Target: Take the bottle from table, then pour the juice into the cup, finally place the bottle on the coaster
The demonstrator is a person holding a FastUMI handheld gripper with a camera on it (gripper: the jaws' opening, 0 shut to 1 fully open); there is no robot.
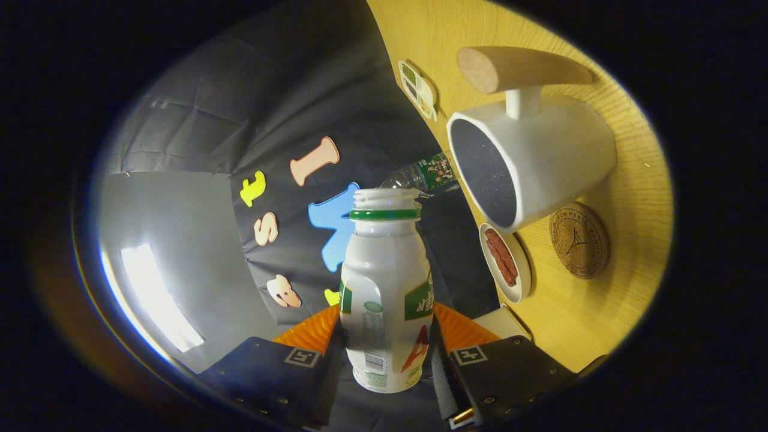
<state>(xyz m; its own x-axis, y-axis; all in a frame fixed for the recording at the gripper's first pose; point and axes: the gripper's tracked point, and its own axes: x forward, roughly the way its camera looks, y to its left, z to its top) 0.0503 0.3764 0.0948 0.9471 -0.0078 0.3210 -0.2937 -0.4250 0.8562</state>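
Cup crowded by small dish & coaster; tabletop beyond coaster free.

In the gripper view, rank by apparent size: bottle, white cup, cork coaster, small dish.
1. White cup
2. Bottle, close to the camera between the fingers, so its rank against the cup is unsure
3. Cork coaster and small dish look alike

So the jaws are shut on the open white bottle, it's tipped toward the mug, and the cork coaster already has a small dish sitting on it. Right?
Not quite. The gripper does clamp the capless bottle, tipped toward the white mug, but the cork coaster is bare. The small dish sits on the table beside the coaster, apart from it. The gripper view shows this.
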